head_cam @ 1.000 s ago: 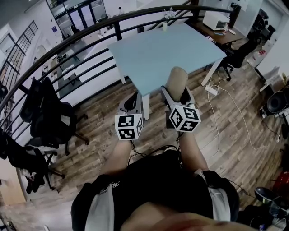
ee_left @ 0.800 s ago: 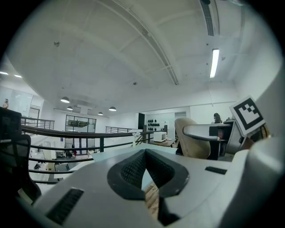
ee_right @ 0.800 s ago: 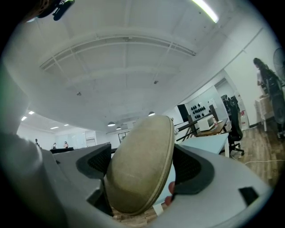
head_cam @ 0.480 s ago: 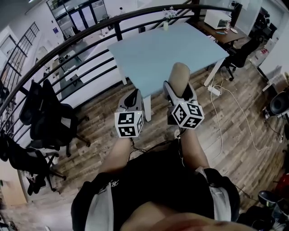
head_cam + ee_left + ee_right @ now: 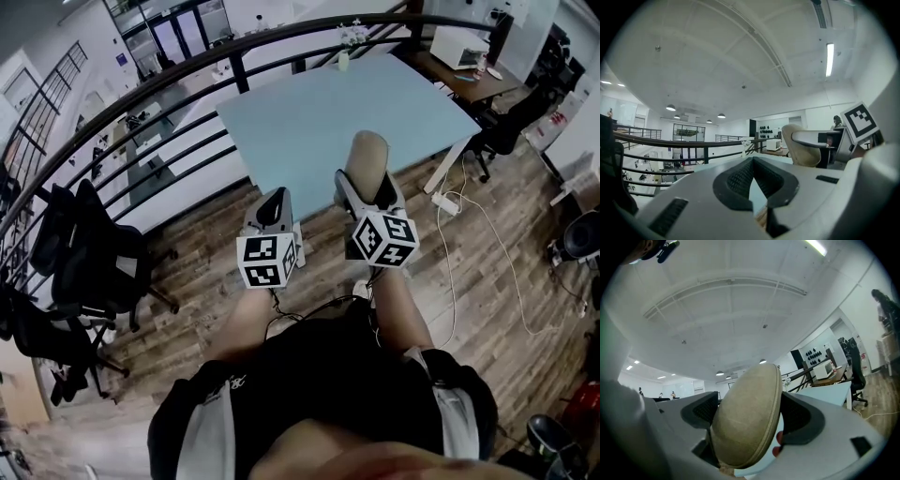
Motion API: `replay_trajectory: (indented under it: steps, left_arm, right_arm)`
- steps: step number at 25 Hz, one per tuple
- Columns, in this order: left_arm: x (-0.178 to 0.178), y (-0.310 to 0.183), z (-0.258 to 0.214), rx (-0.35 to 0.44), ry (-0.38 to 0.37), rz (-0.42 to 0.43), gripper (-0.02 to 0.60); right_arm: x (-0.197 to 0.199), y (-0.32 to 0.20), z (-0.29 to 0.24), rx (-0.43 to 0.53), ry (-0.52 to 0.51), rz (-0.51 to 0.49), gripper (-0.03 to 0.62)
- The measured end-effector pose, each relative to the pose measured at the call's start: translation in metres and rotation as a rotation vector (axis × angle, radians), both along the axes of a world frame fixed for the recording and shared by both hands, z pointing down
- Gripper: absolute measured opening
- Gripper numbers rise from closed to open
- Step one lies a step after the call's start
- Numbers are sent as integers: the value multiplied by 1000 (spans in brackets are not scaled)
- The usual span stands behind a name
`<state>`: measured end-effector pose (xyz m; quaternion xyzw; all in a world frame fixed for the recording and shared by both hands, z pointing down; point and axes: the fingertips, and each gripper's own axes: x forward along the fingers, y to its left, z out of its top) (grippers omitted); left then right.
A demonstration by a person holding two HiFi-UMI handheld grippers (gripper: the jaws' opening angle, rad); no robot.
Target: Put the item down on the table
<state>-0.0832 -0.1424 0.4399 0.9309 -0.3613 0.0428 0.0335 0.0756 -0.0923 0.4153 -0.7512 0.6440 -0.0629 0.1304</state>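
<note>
2 grippers [image 5: 272, 204] [image 5: 367, 187], 1 item [image 5: 367, 157], 1 table [image 5: 309, 112]

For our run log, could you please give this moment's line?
right hand-held gripper: shut on tan item | left hand-held gripper: shut, empty | table ahead

Left gripper [image 5: 273, 197] closed, empty; right gripper [image 5: 367, 187] clamps item [image 5: 367, 155]

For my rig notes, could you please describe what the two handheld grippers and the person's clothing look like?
Both the left gripper and right gripper have grey bodies with black ribbed pads. Each carries a white cube with black square markers. Black cables trail behind. The person wears a black top with grey panels.
</note>
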Motion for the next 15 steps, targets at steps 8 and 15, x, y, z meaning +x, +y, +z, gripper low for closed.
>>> replay_trajectory:
  steps: [8, 15]
  left_arm:
    - [63, -41, -1, -8, -19, -46, 8]
    - [123, -66, -9, -21, -25, -108, 8]
  right_arm:
    - [63, -50, 0, -7, -13, -57, 428]
    - [115, -87, -9, -20, -1, -148, 426]
